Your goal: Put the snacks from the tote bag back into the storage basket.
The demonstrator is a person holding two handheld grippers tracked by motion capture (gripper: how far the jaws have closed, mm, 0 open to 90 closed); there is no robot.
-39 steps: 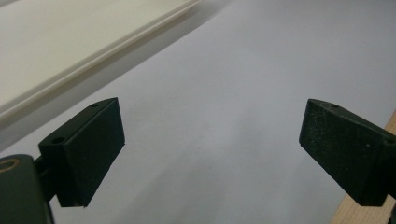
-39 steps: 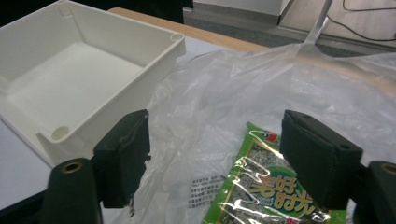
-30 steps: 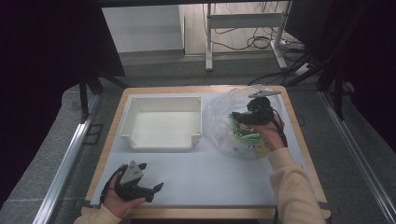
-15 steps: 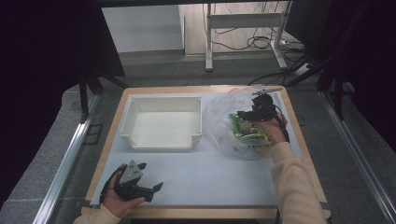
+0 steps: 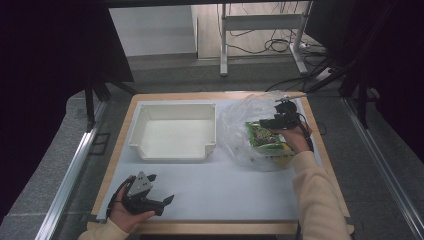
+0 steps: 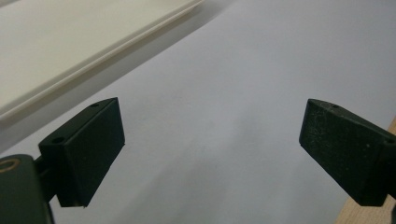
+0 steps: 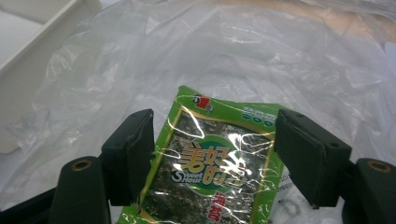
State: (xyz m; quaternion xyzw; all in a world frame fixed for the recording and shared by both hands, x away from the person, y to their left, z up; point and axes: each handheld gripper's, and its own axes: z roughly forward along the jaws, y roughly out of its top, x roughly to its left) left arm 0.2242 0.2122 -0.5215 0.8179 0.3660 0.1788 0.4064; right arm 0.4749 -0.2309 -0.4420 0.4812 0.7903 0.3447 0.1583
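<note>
The right gripper (image 7: 212, 158) had been closing its still-apart fingers around the green seaweed packet (image 7: 210, 172) in the clear plastic bag (image 5: 250, 125) near the desk's far right corner; next, clamping seemed due. The left gripper's (image 6: 210, 154) fingers stood apart.

seaweed packet (image 7: 212, 165) cut off by bottom edge in right gripper view, so lower print can't be read; its left side sits behind one jaw, right side behind the other, so can't tell if jaws touch it; in high view its label is too small to read, and the right gripper (image 5: 270, 121) covers its top edge; plastic bag (image 7: 261, 60) runs off top and right edges; white tray (image 6: 79, 51) cut by top and left edges in left gripper view; person's forearms cut off at bottom of high view; surroundings beyond surface (image 5: 235, 190) too dark to make out
</note>
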